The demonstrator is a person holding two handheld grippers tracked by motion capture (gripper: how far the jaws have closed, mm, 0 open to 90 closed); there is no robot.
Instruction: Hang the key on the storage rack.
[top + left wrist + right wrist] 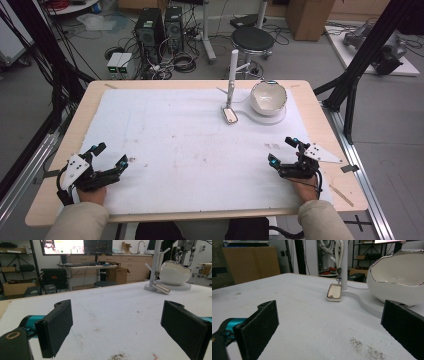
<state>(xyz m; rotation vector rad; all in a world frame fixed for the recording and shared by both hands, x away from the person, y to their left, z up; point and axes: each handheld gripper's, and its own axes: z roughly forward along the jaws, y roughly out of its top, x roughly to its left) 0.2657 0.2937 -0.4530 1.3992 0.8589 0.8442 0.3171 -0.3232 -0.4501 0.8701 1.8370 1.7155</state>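
My left gripper (pixel 111 154) rests at the near left of the white mat (pixel 190 145), held by a hand, jaws wide apart and empty; its pads (pixel 56 326) frame bare mat. My right gripper (pixel 282 150) sits at the near right, also open and empty, with its pads (pixel 259 326) spread. At the far right of the mat stands a white egg-shaped bowl (pixel 268 97) on a flat white base (pixel 250 116). A white post (pixel 233 75) rises from that base, and a small silver-rimmed tag (pixel 229 115) hangs from it by a chain, lying on the mat (pixel 334 292).
The wooden table edge (pixel 200 216) runs along the front. Beyond the table are a black stool (pixel 252 39), computer towers (pixel 150 30) and cables on the floor. A black frame strut (pixel 367 45) stands at the right. A wooden stick (pixel 341 195) lies near the right corner.
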